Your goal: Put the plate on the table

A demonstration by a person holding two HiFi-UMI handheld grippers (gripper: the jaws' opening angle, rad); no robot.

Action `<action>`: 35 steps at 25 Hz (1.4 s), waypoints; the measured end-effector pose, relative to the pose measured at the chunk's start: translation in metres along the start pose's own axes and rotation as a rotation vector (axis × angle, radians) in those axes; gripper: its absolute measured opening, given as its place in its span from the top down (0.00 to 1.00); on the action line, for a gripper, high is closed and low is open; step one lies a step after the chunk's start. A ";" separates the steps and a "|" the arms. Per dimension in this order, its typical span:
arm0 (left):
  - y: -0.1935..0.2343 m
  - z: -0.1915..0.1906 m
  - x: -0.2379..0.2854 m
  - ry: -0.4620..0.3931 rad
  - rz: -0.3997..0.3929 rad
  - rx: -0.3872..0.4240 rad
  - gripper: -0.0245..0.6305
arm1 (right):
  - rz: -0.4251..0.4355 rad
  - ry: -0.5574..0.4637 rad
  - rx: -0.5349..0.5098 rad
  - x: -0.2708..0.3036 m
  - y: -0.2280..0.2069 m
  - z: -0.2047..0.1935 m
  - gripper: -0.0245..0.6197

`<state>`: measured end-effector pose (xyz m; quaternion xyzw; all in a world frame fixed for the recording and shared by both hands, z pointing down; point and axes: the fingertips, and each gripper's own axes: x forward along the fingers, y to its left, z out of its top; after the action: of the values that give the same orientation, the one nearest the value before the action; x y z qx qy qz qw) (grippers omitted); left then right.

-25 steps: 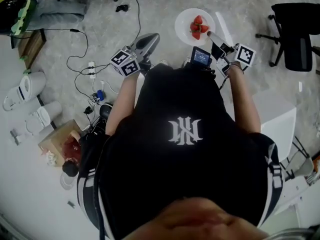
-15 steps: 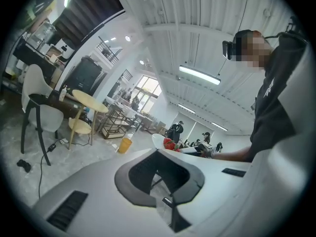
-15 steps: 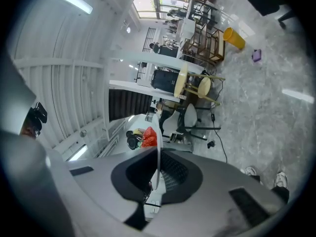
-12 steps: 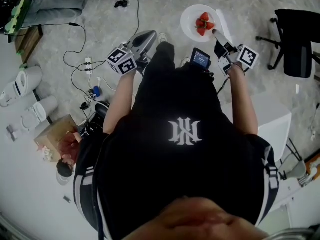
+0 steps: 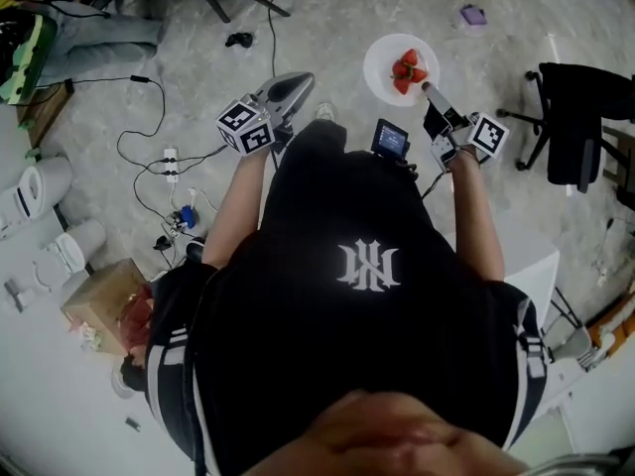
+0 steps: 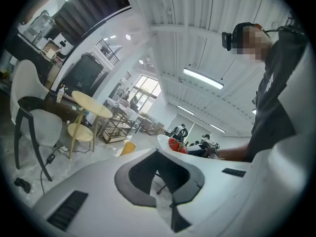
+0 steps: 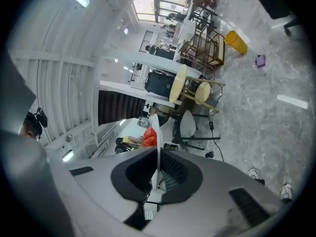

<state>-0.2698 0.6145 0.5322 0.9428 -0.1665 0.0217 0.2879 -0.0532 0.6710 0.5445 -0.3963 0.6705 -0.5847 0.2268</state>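
Fingers (image 7: 129,176) on my right gripper (image 5: 429,89) are pinching the near rim of the plate (image 5: 382,65), which hangs out over the floor with strawberries (image 5: 408,70) on it. My left gripper (image 5: 296,87) has its fingers pressed together, empty. I'd guess the plate is stiff, breakable and a bit slick, so held by one edge it'll want to droop and roll the berries.

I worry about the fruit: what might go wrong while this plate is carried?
The right gripper pinches the plate only at its rim, so it may tilt or slip. The strawberries lie loose and might roll off. Cables lie on the floor near the person's feet.
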 end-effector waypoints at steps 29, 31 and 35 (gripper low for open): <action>0.192 0.180 0.183 0.022 0.000 0.056 0.95 | 0.063 -0.030 -0.049 0.167 -0.003 0.280 0.94; 0.197 0.198 0.210 0.004 0.014 0.055 0.95 | 0.054 -0.019 -0.044 0.170 -0.008 0.312 0.94; 0.206 0.227 0.251 -0.014 0.047 0.054 0.95 | 0.053 0.010 -0.047 0.179 -0.017 0.367 0.94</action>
<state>-0.1126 0.2533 0.4878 0.9462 -0.1898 0.0262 0.2606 0.1284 0.3064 0.5112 -0.3806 0.6954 -0.5645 0.2298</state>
